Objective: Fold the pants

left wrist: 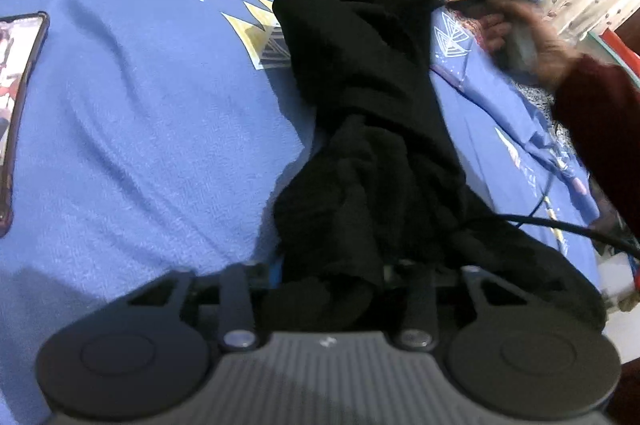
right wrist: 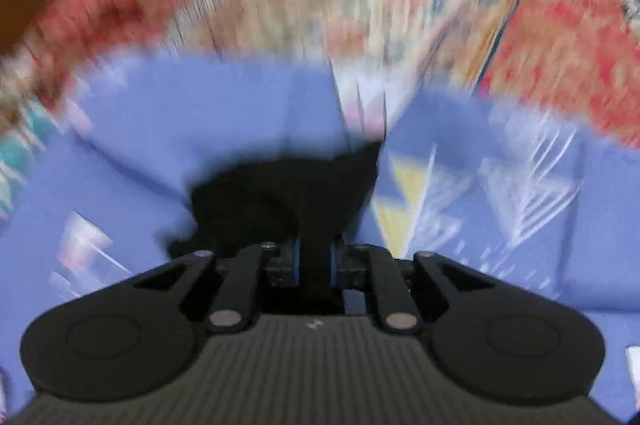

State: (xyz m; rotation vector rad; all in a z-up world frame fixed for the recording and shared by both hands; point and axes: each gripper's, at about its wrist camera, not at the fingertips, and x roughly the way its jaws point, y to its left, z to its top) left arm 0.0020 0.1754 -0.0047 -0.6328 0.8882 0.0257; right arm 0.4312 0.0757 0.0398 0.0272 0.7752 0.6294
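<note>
We see the black pants (left wrist: 360,113) lying bunched lengthwise on the blue sheet (left wrist: 140,105). The left claw (left wrist: 332,277) clamps their near end, the right claw (right wrist: 316,257) pinches their far end, and a phone (left wrist: 16,97) rests well left of the pants

Light: even, soft indoor | Left wrist view: mostly sharp, hand (left wrist: 520,37) motion-blurred | Right wrist view: heavy motion smear | Edges: fisheye-curved, dark corners
</note>
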